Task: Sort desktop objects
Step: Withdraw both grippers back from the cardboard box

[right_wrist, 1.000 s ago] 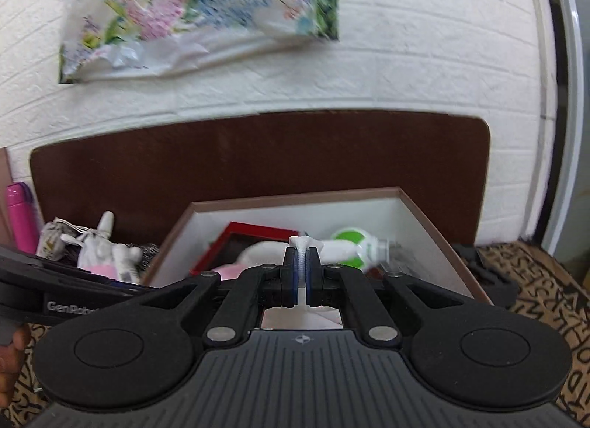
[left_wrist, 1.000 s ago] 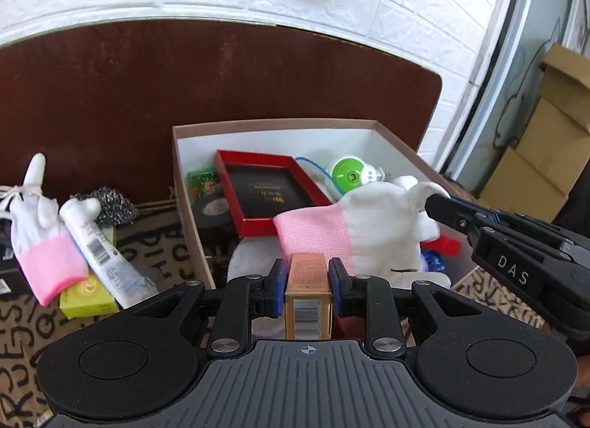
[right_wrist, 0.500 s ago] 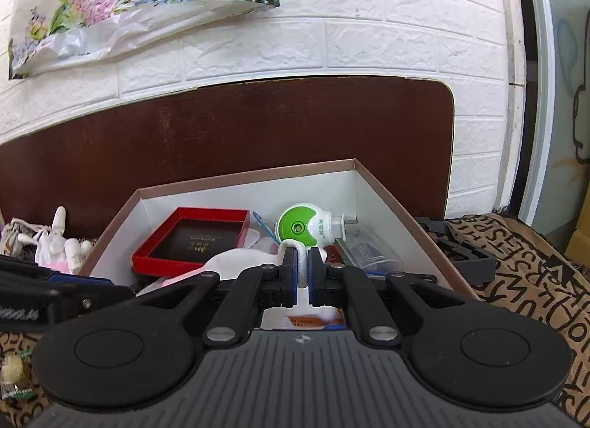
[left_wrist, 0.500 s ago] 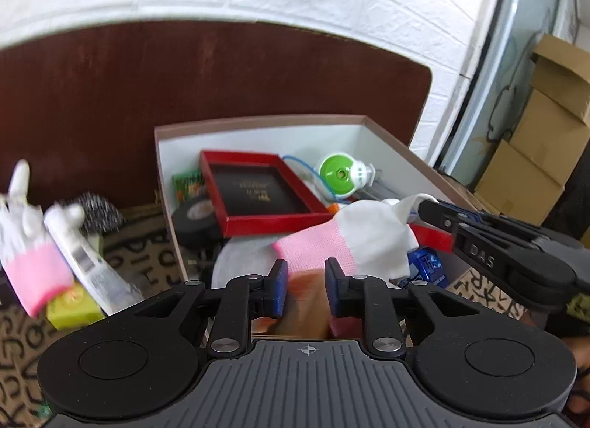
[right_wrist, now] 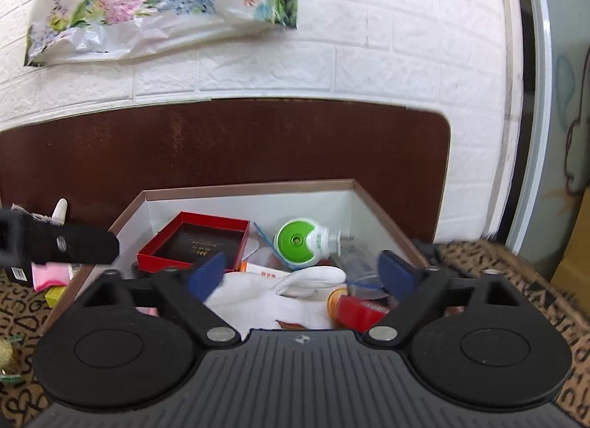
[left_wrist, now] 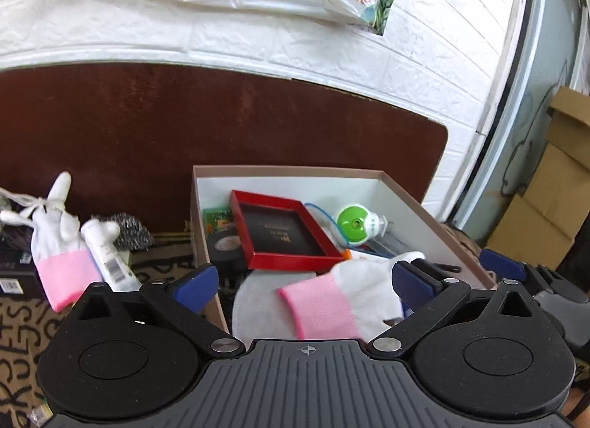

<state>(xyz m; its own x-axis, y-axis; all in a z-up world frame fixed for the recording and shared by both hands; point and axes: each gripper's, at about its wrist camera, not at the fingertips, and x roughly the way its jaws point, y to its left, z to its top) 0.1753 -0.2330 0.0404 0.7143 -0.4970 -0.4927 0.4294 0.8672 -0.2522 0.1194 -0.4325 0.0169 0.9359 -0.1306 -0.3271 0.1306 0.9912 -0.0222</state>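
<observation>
Both of your tongs are over the box (left_wrist: 402, 192), and both are springing wide apart right now. Your left gripper (left_wrist: 306, 284) has its blue pads far from each other, and nothing is pinched between them. The white glove with the pink cuff (left_wrist: 332, 302) lies loose under it, on top of the pile in the box, near the front edge. Your right gripper (right_wrist: 300, 271) is spreading just as wide, and its pads press on nothing either; a white finger of that glove lies flat below it. It looks like you let go here so the things drop into the box and stay there. The box is the place for sorted things: a red tray (left_wrist: 280, 232), a green round plug-in gadget (left_wrist: 356, 225) and other small bits are already inside. You hold both tongs tipped down a little so you can see into the box. More things wait outside on the left, on the patterned cloth (left_wrist: 22, 321): a second glove (left_wrist: 55, 236), a white tube (left_wrist: 108, 254) leaning on it, and a grey scrubber (left_wrist: 132, 232) just behind. I think one of those is the next thing to grab
</observation>
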